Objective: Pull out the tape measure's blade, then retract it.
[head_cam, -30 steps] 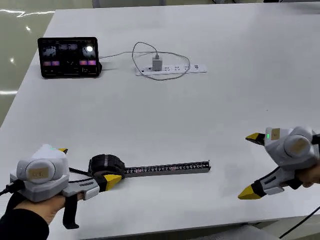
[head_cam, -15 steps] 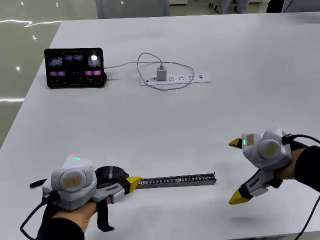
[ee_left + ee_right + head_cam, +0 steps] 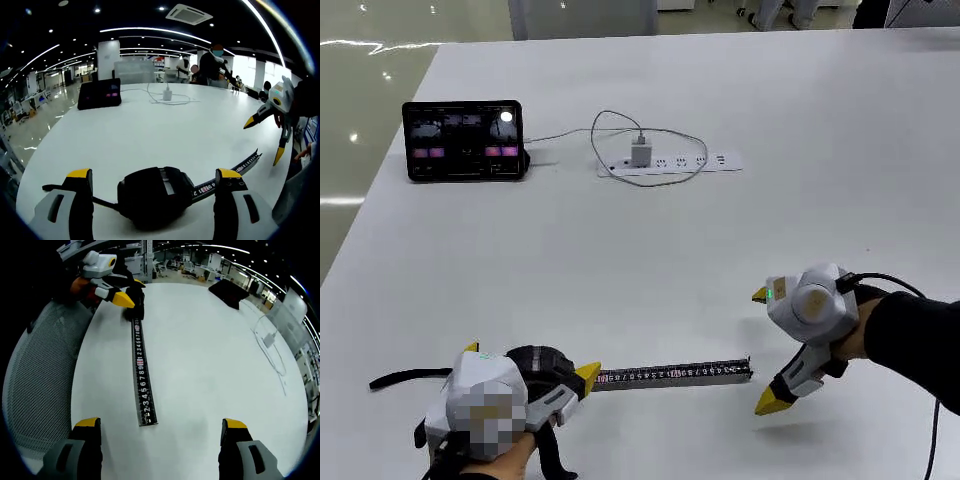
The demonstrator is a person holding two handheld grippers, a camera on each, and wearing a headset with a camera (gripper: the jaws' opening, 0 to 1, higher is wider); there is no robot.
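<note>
A black tape measure case (image 3: 542, 362) lies on the white table (image 3: 650, 260) near its front edge. Its blade (image 3: 675, 375) runs out flat to the right. My left gripper (image 3: 529, 360) is open, one yellow-tipped jaw on either side of the case (image 3: 155, 192), with gaps showing. Just past the blade's end (image 3: 147, 419) my right gripper (image 3: 763, 350) is open, close to it but apart. In the right gripper view the blade (image 3: 140, 375) leads away between my jaws (image 3: 160, 423) to the case (image 3: 136, 307).
A tablet (image 3: 465, 140) stands at the back left. Beside it lies a white power strip (image 3: 670, 162) with a charger and looped cable. The case's black strap (image 3: 405, 378) trails left. The table's left edge (image 3: 370, 210) drops to a shiny floor.
My right gripper has moved left and now sits at the blade's end. The left gripper's jaws now sit on both sides of the case. The blade looks about as far out.
</note>
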